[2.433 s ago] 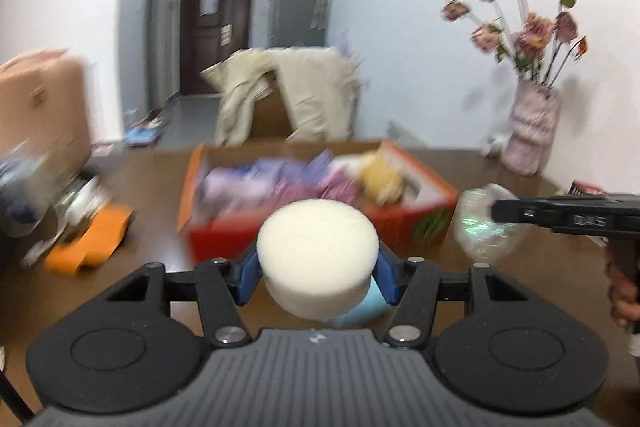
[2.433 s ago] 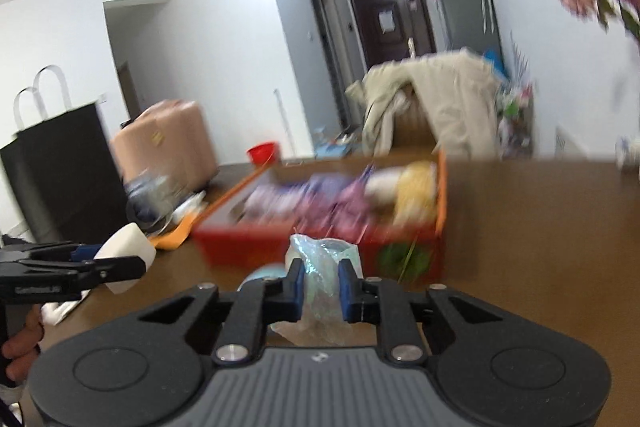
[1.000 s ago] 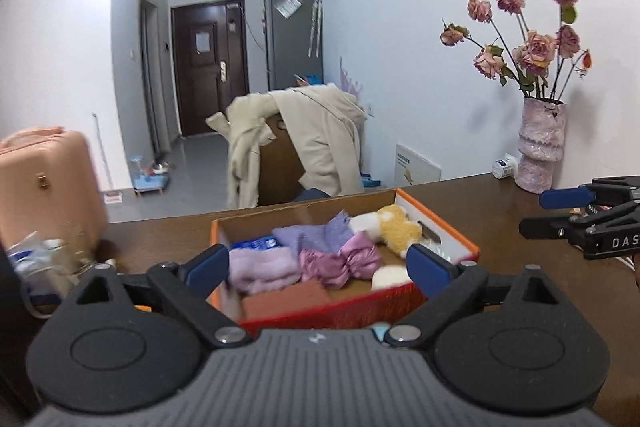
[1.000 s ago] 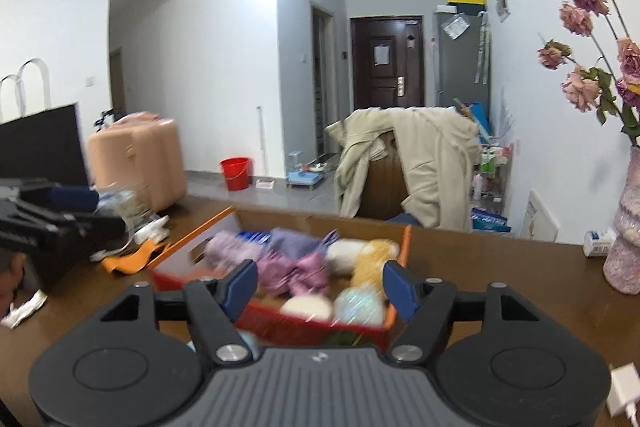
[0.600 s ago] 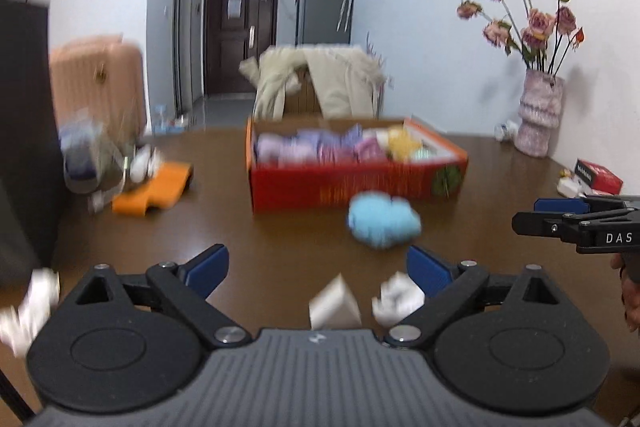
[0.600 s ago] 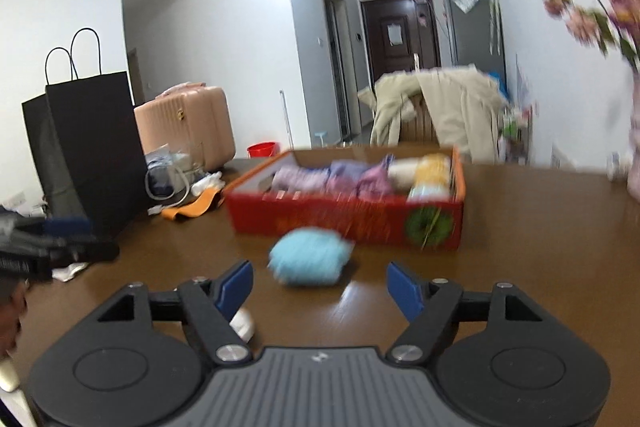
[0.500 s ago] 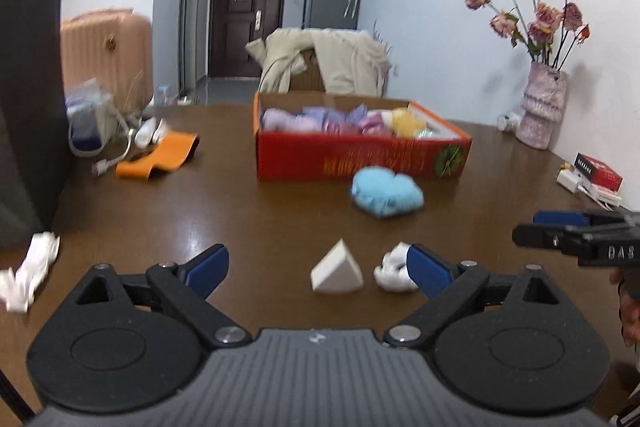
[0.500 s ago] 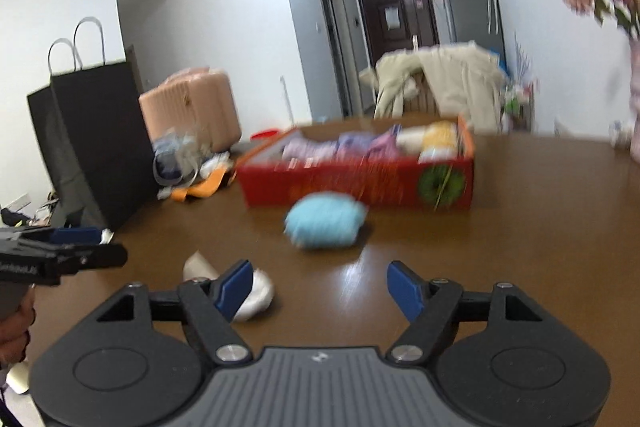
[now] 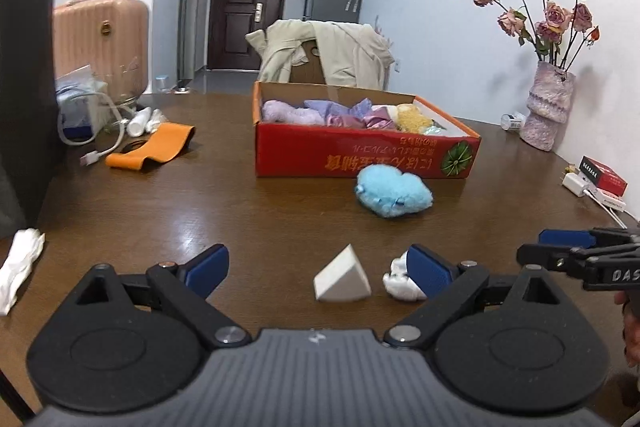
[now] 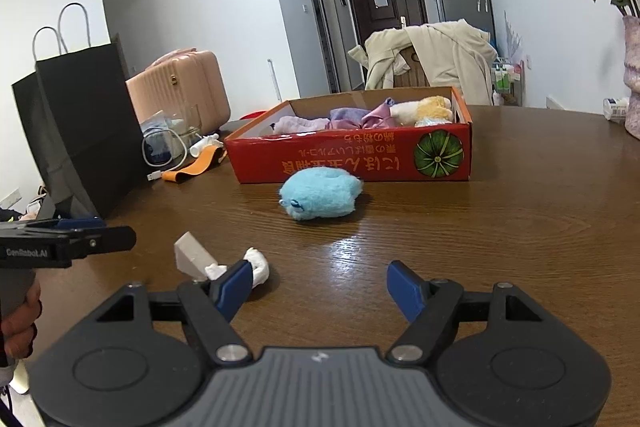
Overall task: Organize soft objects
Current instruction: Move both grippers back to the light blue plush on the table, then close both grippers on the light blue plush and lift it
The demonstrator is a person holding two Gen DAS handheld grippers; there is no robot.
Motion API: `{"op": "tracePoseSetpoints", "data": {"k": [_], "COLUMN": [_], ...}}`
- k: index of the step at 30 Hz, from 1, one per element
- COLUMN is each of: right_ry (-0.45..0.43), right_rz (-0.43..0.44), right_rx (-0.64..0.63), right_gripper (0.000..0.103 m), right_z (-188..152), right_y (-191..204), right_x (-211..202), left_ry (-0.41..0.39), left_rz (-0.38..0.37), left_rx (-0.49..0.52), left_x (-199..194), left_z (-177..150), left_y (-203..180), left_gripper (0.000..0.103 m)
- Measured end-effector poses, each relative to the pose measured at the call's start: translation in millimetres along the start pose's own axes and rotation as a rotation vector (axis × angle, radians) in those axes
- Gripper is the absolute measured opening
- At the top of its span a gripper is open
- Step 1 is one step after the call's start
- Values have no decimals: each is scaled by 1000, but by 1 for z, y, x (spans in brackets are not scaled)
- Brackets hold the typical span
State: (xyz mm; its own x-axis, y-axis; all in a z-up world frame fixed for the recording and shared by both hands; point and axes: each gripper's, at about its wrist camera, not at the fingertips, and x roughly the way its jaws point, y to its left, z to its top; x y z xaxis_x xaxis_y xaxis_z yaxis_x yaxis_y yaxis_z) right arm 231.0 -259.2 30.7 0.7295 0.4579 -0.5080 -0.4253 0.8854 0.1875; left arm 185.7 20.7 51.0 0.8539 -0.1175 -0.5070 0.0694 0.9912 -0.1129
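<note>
Two open grippers | white wedge [image 9: 342, 282] between left jaws, untouched

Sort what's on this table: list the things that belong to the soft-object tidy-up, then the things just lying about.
Belongs to the job:
red box with soft items inside
blue plush
white wedge sponge
crumpled white wad

Just lying about:
orange strap
vase of flowers
black paper bag
charger and cable

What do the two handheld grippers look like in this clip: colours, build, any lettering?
Both match: black linkage arms with silver pivot screws, blue finger pads, a ribbed grey body flanked by round black housings. The left gripper shows white "CenRobot.AI"-like lettering from the side; the right gripper shows "DAS". No cables or sleeves visible.
</note>
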Motion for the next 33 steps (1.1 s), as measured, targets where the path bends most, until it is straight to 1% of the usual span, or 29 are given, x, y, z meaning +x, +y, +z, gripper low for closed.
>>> {"op": "tracePoseSetpoints", "data": {"k": [4, 7, 8, 9, 11, 13, 14, 16, 18, 19, 20, 22, 24, 30, 31, 33], "right_ry": [39, 51, 57, 60, 66, 68, 73, 85, 85, 86, 86, 80, 77, 83, 83, 83], "right_rz": [-19, 7, 17, 22, 33, 41, 51, 73, 81, 86, 92, 120, 149, 214, 218, 215], "right_rx": [48, 68, 73, 78, 88, 122, 143, 182, 203, 209, 219, 243, 263, 360, 366, 359], "right_gripper": [73, 72, 70, 64, 56, 50, 46, 43, 38, 36, 33, 30, 29, 28, 28, 26], "right_z": [11, 26, 32, 37, 46, 53, 56, 61, 65, 67, 66, 65, 62, 56, 55, 56], "right_y": [-11, -18, -21, -23, -26, -32, -36, -43, -48, -50, -51, -53, -56, -70, -70, -69], "right_x": [26, 47, 56, 64, 83, 100, 108, 124, 138, 144, 148, 154, 155, 162, 162, 162], "left_ry": [-4, 1, 18, 33, 84, 123, 137, 170, 186, 196, 200, 211, 215, 216, 216, 200], "left_rz": [-37, -96, -120, -139, -157, -188, -196, -224, -257, -279, -317, -365, -380, -395, -397, -388], "left_rx": [48, 75, 74, 74, 77, 67, 56, 31, -2, -21, -50, -93, -100, -126, -133, -109], "left_x": [28, 59, 74, 86, 117, 142, 150, 172, 185, 190, 193, 196, 196, 198, 198, 193], "left_z": [27, 49, 57, 61, 70, 74, 74, 74, 70, 68, 65, 64, 64, 62, 62, 64], "left_y": [-6, -12, -14, -15, -18, -19, -17, -15, -12, -9, -5, 1, 4, 6, 7, 3], "left_gripper": [97, 96, 92, 89, 66, 63, 62, 61, 58, 51, 44, 37, 37, 35, 35, 35]}}
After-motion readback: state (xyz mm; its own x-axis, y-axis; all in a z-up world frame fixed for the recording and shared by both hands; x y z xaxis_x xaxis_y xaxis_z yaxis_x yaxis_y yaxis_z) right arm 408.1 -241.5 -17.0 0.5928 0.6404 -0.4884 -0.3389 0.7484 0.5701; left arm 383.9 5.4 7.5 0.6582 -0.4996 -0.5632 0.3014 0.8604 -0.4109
